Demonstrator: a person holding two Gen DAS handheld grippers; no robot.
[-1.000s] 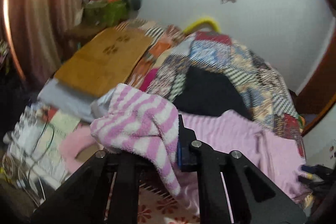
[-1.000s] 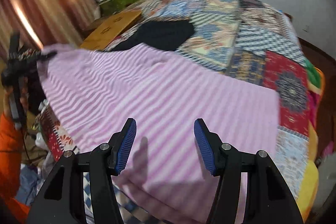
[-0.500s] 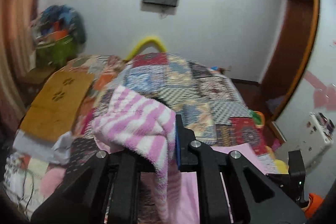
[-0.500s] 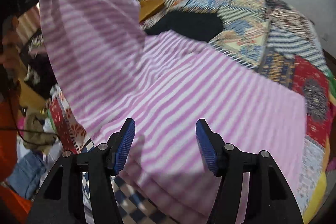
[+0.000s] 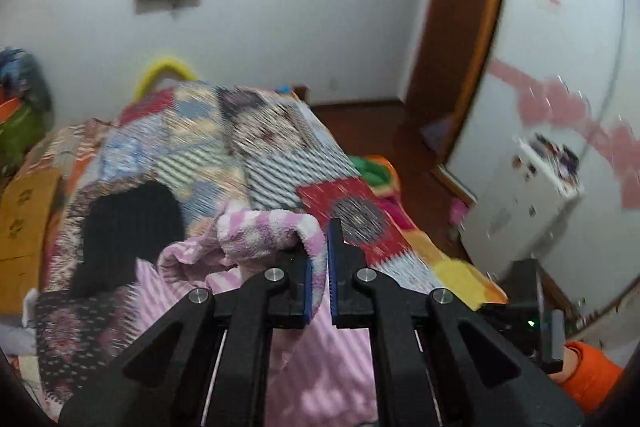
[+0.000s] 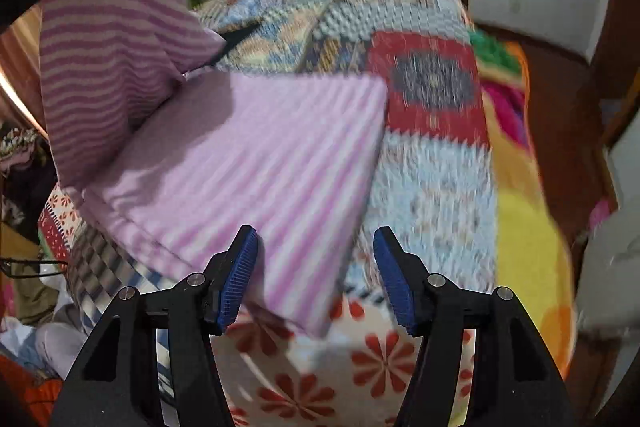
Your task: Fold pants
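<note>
The pink and white striped pants [image 6: 256,155] lie on the patchwork bed. My left gripper [image 5: 319,263] is shut on one end of the pants [image 5: 264,231] and holds it lifted over the rest. In the right wrist view that lifted end [image 6: 112,39] hangs at the upper left, folding over the flat part. My right gripper [image 6: 316,275] is open and empty, just above the pants' near edge, touching nothing.
The patchwork quilt [image 6: 424,87] covers the bed, with a floral sheet [image 6: 360,359] at its near edge. A black garment [image 5: 128,223] lies on the quilt at the left. A wooden door frame [image 5: 468,27] and white cabinet [image 5: 524,203] stand to the right.
My left gripper has swung to the right, carrying the pants' end over the flat part. The pants now lie folded shorter on the bed. My right gripper stays open.
</note>
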